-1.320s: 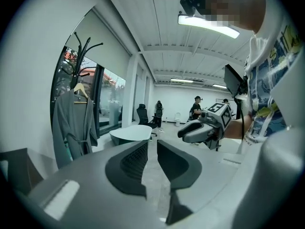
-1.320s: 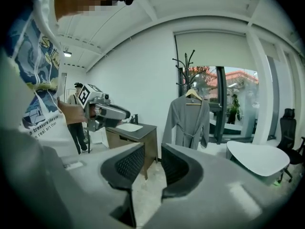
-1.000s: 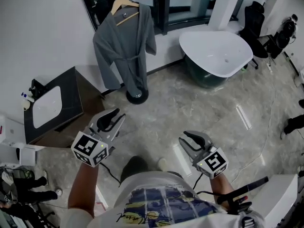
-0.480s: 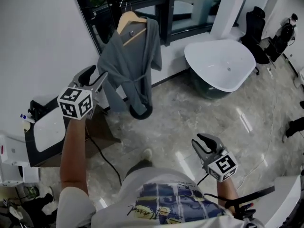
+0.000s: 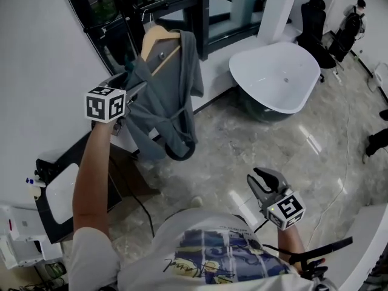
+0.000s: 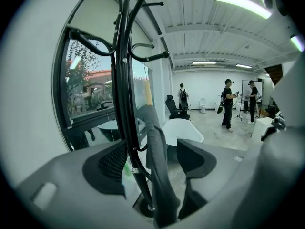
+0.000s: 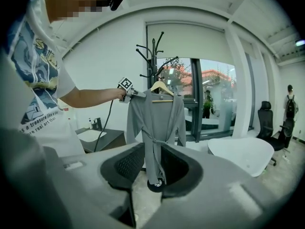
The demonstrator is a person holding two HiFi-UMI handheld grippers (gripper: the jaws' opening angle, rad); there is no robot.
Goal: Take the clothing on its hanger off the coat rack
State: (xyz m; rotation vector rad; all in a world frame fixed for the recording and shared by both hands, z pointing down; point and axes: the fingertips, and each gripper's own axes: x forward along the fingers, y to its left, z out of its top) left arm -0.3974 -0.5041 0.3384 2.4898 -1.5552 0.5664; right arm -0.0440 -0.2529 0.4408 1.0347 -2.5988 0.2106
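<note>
left gripper [image 5: 129,87] has risen to the robe's [image 5: 173,99] shoulder, jaws opening round unpinched cloth, so grabbing looks next; right gripper [image 5: 262,180] hangs low, agape, empty.

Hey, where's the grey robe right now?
In the head view, the grey robe hangs upper left on its wooden hanger on the black coat rack, by the window and left of the white bathtub.

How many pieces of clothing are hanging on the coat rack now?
1: a grey robe on a wooden hanger, hung from the black coat rack by the window. The other hooks in view are bare; the robe may hide some.
</note>
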